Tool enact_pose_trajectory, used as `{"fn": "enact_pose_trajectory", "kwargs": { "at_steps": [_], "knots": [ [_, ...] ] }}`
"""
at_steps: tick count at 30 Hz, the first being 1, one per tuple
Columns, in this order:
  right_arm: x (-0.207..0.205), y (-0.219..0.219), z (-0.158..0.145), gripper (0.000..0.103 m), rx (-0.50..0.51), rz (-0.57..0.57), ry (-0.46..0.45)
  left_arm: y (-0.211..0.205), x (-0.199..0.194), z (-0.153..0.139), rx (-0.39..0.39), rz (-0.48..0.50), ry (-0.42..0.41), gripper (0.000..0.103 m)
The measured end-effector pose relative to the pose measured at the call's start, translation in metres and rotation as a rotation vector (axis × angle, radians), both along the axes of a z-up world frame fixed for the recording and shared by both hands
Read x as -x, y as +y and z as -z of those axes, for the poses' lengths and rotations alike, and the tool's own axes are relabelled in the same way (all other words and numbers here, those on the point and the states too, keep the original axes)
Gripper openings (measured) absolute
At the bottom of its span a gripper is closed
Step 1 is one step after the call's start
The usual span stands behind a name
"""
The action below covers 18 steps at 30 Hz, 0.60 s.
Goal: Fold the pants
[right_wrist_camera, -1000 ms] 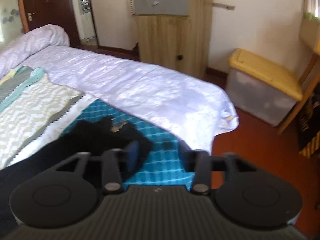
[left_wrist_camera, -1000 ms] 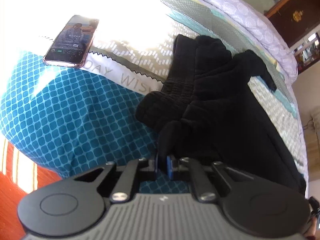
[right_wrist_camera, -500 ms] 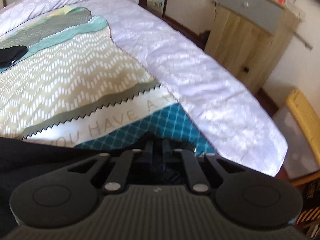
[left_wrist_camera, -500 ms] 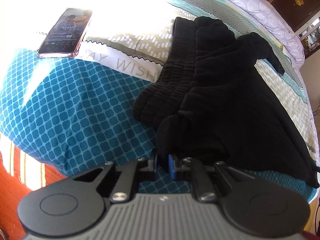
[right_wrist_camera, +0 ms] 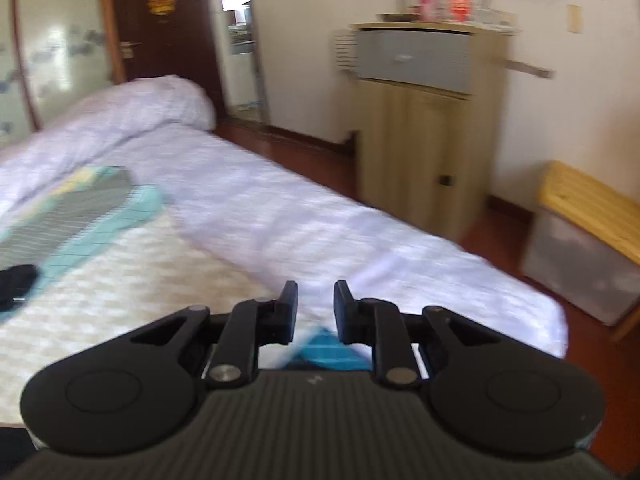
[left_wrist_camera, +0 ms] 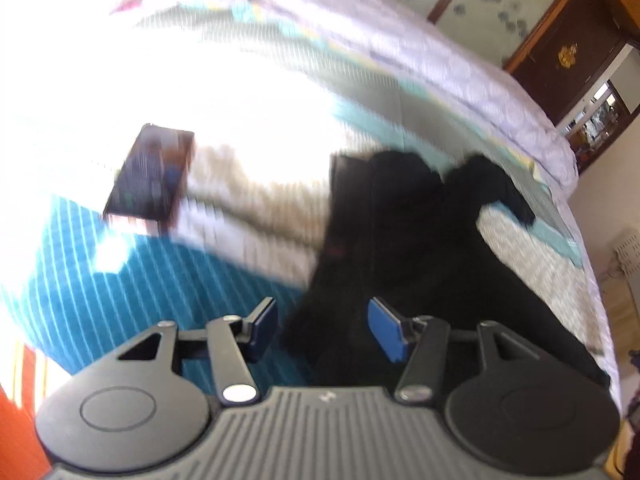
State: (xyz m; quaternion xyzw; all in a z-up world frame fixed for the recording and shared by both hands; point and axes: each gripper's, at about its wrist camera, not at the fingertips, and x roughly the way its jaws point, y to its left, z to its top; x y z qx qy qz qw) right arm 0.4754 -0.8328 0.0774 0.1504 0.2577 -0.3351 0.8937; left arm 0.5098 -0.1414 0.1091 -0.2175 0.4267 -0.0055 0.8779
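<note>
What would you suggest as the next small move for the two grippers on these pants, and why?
Probably bring the left gripper down to re-grip the near edge of the black pants. Both it and the right gripper are open and empty, and the pants lie bunched, unfolded, on the bed.

Pants (left_wrist_camera: 404, 248) lie on the bed (left_wrist_camera: 280, 92), phone (left_wrist_camera: 152, 172) well to their left (also on it).

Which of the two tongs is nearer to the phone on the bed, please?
Left. The left tongs hang open over the black pants, with the phone ahead to their left. The right tongs point across the bed toward the cabinet; no phone shows there.
</note>
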Motion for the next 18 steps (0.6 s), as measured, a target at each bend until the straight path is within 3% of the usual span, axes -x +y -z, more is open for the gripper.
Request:
{"fn": "enact_pose_trajectory", "kwargs": {
  "at_steps": [2,5,8,9,10,12,15,17,18],
  "knots": [
    [-0.033,0.016,-0.017,0.027,-0.086,-0.128,-0.04,0.01,-0.024,-0.007,-0.037,-0.001,-0.045,0.056],
    [-0.09,0.053,-0.028,0.036,-0.231,-0.264,-0.1,0.008,-0.076,-0.001,-0.103,0.029,-0.108,0.072],
    [-0.157,0.089,-0.022,0.036,-0.379,-0.363,-0.119,-0.007,-0.139,0.017,-0.126,0.078,-0.126,0.077],
    [-0.181,0.104,-0.017,0.039,-0.424,-0.389,-0.117,-0.01,-0.158,0.023,-0.128,0.082,-0.128,0.082],
    [-0.204,0.12,-0.011,0.041,-0.46,-0.407,-0.112,-0.014,-0.175,0.03,-0.119,0.082,-0.128,0.094],
    [-0.243,0.15,0.004,0.049,-0.52,-0.428,-0.092,-0.018,-0.201,0.045,-0.08,0.069,-0.124,0.103],
    [-0.298,0.185,0.025,0.05,-0.552,-0.465,-0.044,-0.024,-0.222,0.069,-0.011,0.097,-0.084,0.103],
    [-0.322,0.204,0.037,0.054,-0.548,-0.474,-0.006,-0.031,-0.224,0.081,0.006,0.111,-0.08,0.097],
    [-0.336,0.21,0.042,0.053,-0.545,-0.478,0.008,-0.036,-0.225,0.085,-0.01,0.127,-0.082,0.079]
  ]
}}
